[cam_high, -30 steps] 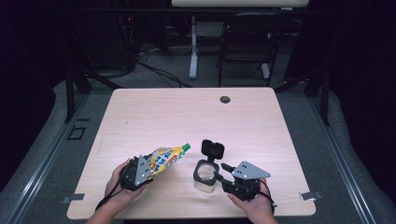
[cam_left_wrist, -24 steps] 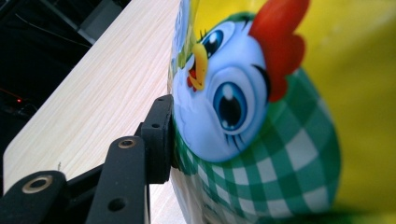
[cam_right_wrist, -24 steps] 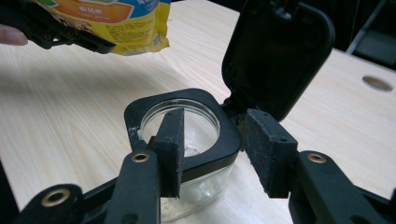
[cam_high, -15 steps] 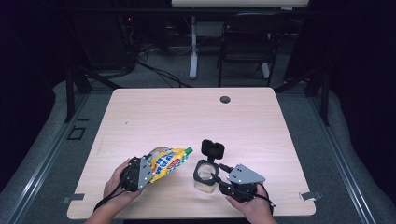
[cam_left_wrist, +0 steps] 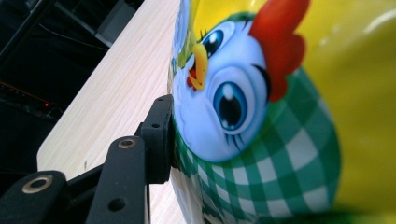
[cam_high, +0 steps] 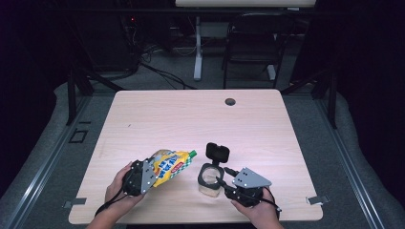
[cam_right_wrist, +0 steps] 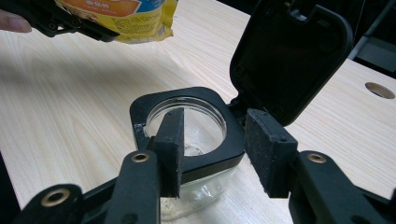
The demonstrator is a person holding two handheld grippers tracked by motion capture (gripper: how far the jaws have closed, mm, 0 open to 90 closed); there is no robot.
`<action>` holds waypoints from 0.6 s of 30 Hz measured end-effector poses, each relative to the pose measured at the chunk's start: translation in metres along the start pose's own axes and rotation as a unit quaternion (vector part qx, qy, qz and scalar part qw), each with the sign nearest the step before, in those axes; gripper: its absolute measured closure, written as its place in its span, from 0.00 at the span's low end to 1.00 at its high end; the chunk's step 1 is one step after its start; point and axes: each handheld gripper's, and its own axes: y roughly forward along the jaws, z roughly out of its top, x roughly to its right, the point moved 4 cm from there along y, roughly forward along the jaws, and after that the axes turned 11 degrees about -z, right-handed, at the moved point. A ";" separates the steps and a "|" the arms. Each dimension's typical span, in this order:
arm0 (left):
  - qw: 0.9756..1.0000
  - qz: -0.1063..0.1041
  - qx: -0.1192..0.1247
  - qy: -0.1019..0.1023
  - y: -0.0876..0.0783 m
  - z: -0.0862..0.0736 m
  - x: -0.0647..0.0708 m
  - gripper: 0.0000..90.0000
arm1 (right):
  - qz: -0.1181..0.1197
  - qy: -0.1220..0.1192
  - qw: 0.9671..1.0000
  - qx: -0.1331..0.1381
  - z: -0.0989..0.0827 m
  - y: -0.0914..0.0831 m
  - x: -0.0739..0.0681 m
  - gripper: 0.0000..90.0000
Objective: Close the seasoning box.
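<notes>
A yellow snack bag (cam_high: 169, 167) printed with a cartoon chicken (cam_left_wrist: 224, 102) hangs tilted over the table, its green end toward the jar. My left gripper (cam_high: 145, 174) is shut on the bag's lower part. One black pad (cam_left_wrist: 161, 135) presses its side; the other pad is hidden behind the bag. A square glass jar (cam_high: 209, 183) with a black rim (cam_right_wrist: 140, 112) stands on the table, and its hinged black lid (cam_right_wrist: 289, 56) stands upright, open. My right gripper (cam_right_wrist: 215, 154) is shut on the jar's near corner, one pad on each side of the rim. The jar looks empty.
The light wooden table (cam_high: 191, 119) has a round cable hole (cam_high: 230, 101) near its far edge. Both hands work close to the near edge. A dark chair (cam_high: 248, 47) and a desk leg stand on the floor beyond the table.
</notes>
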 end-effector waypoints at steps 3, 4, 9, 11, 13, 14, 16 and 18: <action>1.000 0.006 -0.001 0.006 0.000 0.001 0.001 0.61 | -0.003 -0.002 1.000 0.001 0.001 -0.001 0.000 0.66; 1.000 0.004 -0.004 0.008 0.000 0.001 0.001 0.61 | -0.006 -0.006 1.000 0.002 0.001 -0.001 0.000 0.67; 1.000 0.012 -0.004 0.019 0.000 0.003 0.004 0.61 | -0.018 -0.044 0.999 0.005 0.005 -0.004 -0.007 0.70; 1.000 0.012 -0.008 0.024 -0.001 0.004 0.004 0.61 | -0.033 -0.085 0.996 0.008 0.008 -0.006 -0.011 0.71; 1.000 0.014 -0.005 0.025 0.000 0.004 0.005 0.61 | -0.046 -0.123 0.991 0.013 0.011 -0.008 -0.014 0.73; 1.000 0.015 -0.006 0.026 0.000 0.005 0.005 0.61 | -0.054 -0.150 0.987 0.015 0.014 -0.009 -0.017 0.74; 1.000 0.014 -0.010 0.026 0.000 0.005 0.005 0.61 | -0.063 -0.181 0.981 0.016 0.017 -0.009 -0.021 0.77; 1.000 0.012 -0.010 0.026 0.000 0.005 0.006 0.61 | -0.074 -0.221 0.972 0.014 0.019 -0.008 -0.025 0.79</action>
